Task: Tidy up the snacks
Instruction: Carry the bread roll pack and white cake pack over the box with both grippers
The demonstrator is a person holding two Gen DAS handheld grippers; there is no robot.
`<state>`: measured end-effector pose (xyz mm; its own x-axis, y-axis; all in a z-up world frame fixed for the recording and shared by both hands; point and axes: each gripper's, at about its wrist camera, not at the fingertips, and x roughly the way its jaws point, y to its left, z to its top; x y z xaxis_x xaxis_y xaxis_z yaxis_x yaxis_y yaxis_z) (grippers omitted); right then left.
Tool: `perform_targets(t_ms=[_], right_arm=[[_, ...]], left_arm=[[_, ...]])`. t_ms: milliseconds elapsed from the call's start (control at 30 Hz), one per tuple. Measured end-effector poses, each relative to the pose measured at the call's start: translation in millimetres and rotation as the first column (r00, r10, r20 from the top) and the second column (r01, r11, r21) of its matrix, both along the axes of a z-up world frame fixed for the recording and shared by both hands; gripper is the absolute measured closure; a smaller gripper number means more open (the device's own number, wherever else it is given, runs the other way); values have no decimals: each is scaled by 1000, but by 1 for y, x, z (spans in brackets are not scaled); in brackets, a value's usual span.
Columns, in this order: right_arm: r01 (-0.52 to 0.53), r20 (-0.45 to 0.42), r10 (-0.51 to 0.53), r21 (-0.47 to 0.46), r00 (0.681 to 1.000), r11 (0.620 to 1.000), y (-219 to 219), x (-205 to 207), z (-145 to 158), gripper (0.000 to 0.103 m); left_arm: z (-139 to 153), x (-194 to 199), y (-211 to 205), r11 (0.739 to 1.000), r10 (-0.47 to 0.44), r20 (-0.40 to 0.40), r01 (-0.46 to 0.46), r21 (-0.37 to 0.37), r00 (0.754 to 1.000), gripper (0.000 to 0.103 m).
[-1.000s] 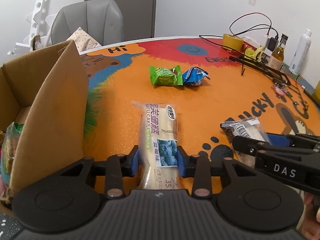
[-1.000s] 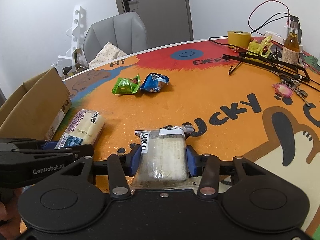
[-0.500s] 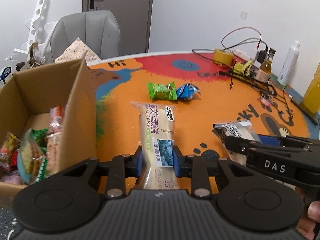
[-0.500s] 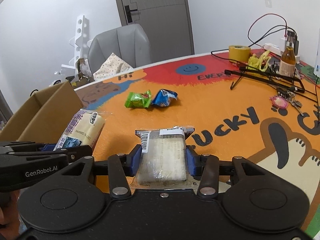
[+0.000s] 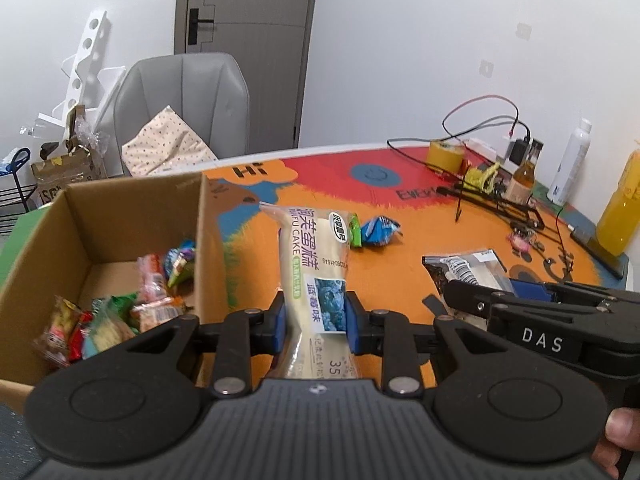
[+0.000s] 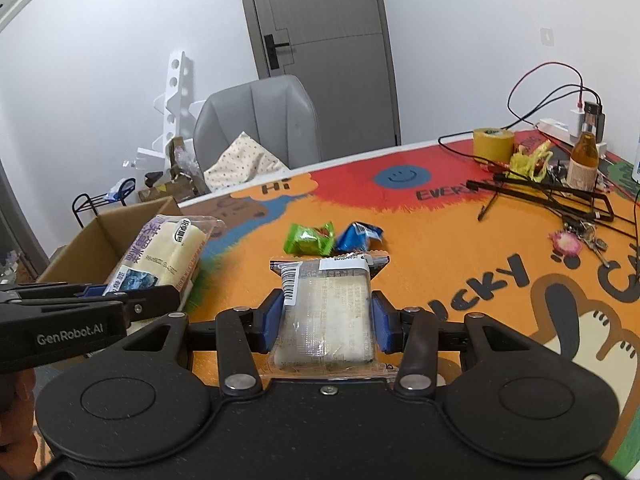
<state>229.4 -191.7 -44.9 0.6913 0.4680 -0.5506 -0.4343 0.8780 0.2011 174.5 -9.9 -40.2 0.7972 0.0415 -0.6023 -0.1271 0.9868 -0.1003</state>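
Note:
My left gripper [image 5: 314, 322] is shut on a long cream cake packet with a blueberry label [image 5: 314, 264], held in the air just right of the cardboard box [image 5: 120, 216]. The box holds several small snack packets [image 5: 120, 316]. My right gripper [image 6: 325, 322] is shut on a clear-wrapped pale square cake [image 6: 326, 312], lifted above the orange mat. A green snack packet [image 6: 308, 238] and a blue snack packet [image 6: 358, 237] lie side by side on the mat further back. The left gripper with its cake packet [image 6: 160, 256] shows at the left of the right wrist view, the box [image 6: 100, 240] behind it.
At the table's far right are a yellow tape roll [image 6: 493, 142], cables, a black wire stand [image 6: 548, 194], a brown bottle [image 6: 584, 162], keys [image 6: 576, 240], a white bottle [image 5: 570, 168] and an orange juice bottle [image 5: 620, 208]. A grey chair [image 5: 182, 108] stands behind the table.
Both grippers have risen with their packets. The left one has come up beside the box, so the inside of the box with its snacks now shows.

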Motion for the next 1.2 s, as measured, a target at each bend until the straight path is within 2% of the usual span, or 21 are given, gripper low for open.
perform_targets(t_ms=[267, 600, 900, 1200], right_arm=[[-41, 29, 41, 16, 999, 999, 19, -4, 12, 59], [-99, 51, 98, 34, 994, 994, 53, -7, 22, 59], [-128, 61, 126, 31, 990, 991, 78, -6, 26, 60], [-150, 62, 149, 20, 987, 988, 102, -2, 28, 59]], left_arm=[[18, -12, 16, 999, 33, 48, -33, -1, 998, 76], [33, -27, 56, 993, 115, 84, -116, -1, 990, 76], [33, -32, 100, 980, 199, 91, -198, -15, 976, 76], [28, -28, 134, 973, 232, 79, -232, -17, 969, 75]])
